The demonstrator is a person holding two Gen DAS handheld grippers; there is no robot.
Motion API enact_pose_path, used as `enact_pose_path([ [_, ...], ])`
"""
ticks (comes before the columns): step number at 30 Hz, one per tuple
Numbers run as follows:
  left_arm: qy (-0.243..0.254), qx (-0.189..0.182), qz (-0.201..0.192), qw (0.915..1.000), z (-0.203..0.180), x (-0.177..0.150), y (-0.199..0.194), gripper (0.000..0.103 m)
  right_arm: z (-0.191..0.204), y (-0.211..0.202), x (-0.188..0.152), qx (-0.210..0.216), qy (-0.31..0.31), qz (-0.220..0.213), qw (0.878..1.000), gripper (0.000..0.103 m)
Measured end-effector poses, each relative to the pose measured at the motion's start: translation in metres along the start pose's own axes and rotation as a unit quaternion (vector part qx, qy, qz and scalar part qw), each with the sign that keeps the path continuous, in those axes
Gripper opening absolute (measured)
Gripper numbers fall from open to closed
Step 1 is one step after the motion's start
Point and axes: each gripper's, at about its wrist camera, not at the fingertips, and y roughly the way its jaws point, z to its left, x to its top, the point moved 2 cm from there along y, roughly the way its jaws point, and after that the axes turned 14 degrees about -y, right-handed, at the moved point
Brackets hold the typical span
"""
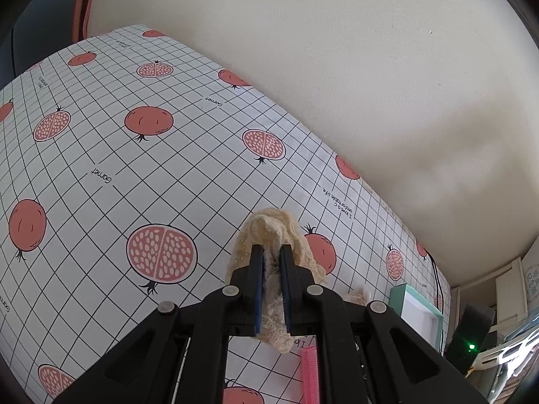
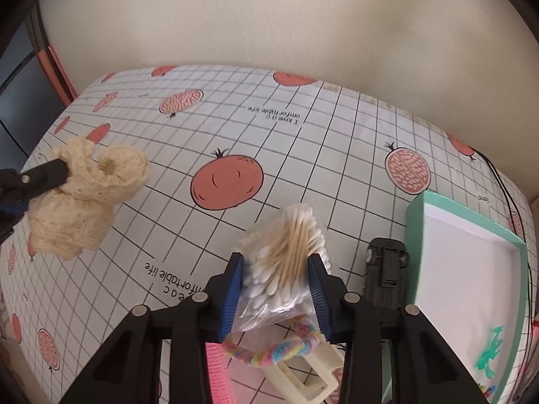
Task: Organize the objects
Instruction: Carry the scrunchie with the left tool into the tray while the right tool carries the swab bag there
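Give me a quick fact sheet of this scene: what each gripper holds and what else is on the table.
left gripper: shut on cream lace cloth, lifted
right gripper: jaws around bag of cotton swabs, pads touching it
box: mint green, open, at right
loose items: black toy car, pink comb, rainbow hair tie, cream hair clip

Plain cream wall (image 1: pixel 337 50) behind a table (image 1: pixel 134 175) covered in pomegranate-print grid cloth

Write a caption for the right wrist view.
Right gripper clamps a bag of cotton swabs beside a mint box.
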Motion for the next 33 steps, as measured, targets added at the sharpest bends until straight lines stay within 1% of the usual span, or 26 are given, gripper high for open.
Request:
enact_pose_path([
  [1,0.015,-0.006,0.013,0.9998,-0.001,-0.001,0.0,0.01,-0.001,-0.004,-0.001,-0.001,0.001,-0.003,1.0,0.041],
  [9,0.039,-0.017,0.013,0.999,-0.014,-0.008,-0.011,0.01,-0.008,-0.039,-0.008,-0.003,-0.001,-0.036,0.999,0.04],
  [13,0.061,-0.019,0.01,0.9979,-0.029,-0.019,-0.016,0.01,-0.017,-0.057,-0.018,-0.007,0.002,-0.053,0.999,0.04],
  [17,0.08,-0.027,0.021,0.9962,-0.045,-0.034,-0.015,0.01,-0.034,-0.069,-0.029,-0.016,0.004,-0.062,0.998,0.04],
  [21,0.1,-0.039,0.04,0.9935,-0.063,-0.056,-0.009,0.01,-0.065,-0.071,-0.038,-0.023,0.017,-0.064,0.998,0.04],
  [23,0.106,-0.045,0.055,0.9918,-0.071,-0.066,-0.003,0.01,-0.085,-0.064,-0.038,-0.026,0.024,-0.057,0.998,0.04],
  [25,0.102,-0.046,0.063,0.9917,-0.079,-0.068,0.004,0.01,-0.103,-0.06,-0.036,-0.032,0.021,-0.053,0.998,0.04],
  [27,0.092,-0.048,0.071,0.9921,-0.09,-0.069,0.008,0.01,-0.122,-0.064,-0.039,-0.029,0.037,-0.061,0.997,0.04],
  [28,0.093,-0.054,0.073,0.9915,-0.1,-0.071,0.007,0.01,-0.13,-0.069,-0.044,-0.024,0.05,-0.065,0.996,0.04],
  [30,0.111,-0.056,0.069,0.9898,-0.116,-0.077,0.002,0.01,-0.143,-0.078,-0.054,-0.025,0.064,-0.068,0.995,0.04],
  [33,0.134,-0.092,0.077,0.9837,-0.138,-0.093,-0.008,0.01,-0.162,-0.093,-0.07,-0.046,0.08,-0.068,0.993,0.04],
])
